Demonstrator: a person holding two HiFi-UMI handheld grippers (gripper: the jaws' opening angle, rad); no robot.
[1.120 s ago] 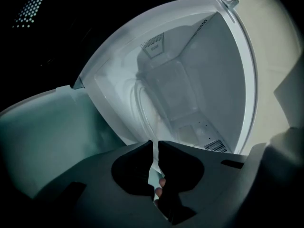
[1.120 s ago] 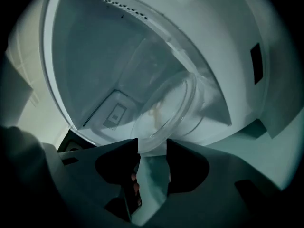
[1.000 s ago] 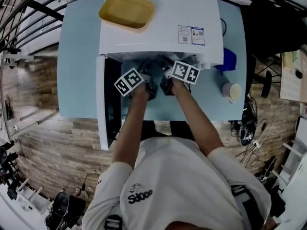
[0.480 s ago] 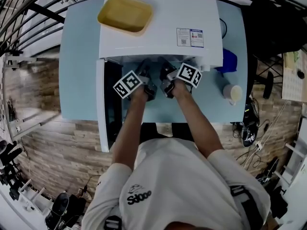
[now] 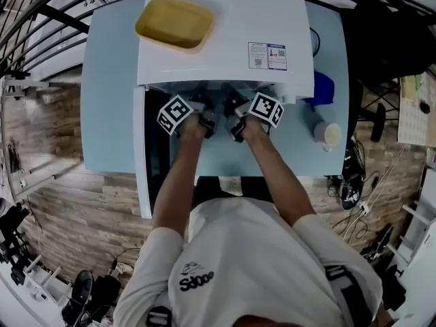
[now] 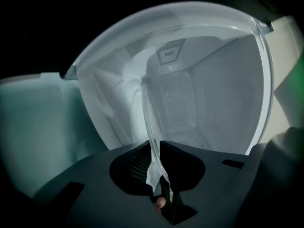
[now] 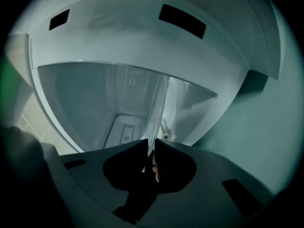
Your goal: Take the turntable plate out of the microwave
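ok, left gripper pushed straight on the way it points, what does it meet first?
The left gripper is shut on the glass plate, jaws having just closed further on its rim. Beyond, probably the microwave's back wall; depth unclear.

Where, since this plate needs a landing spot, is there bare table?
Barest: the table strip before the microwave, between its open door and the cup, though both arms cross it. Another strip lies left of the door. Right of the microwave a blue object and the cup crowd it; a yellow tray tops the microwave.
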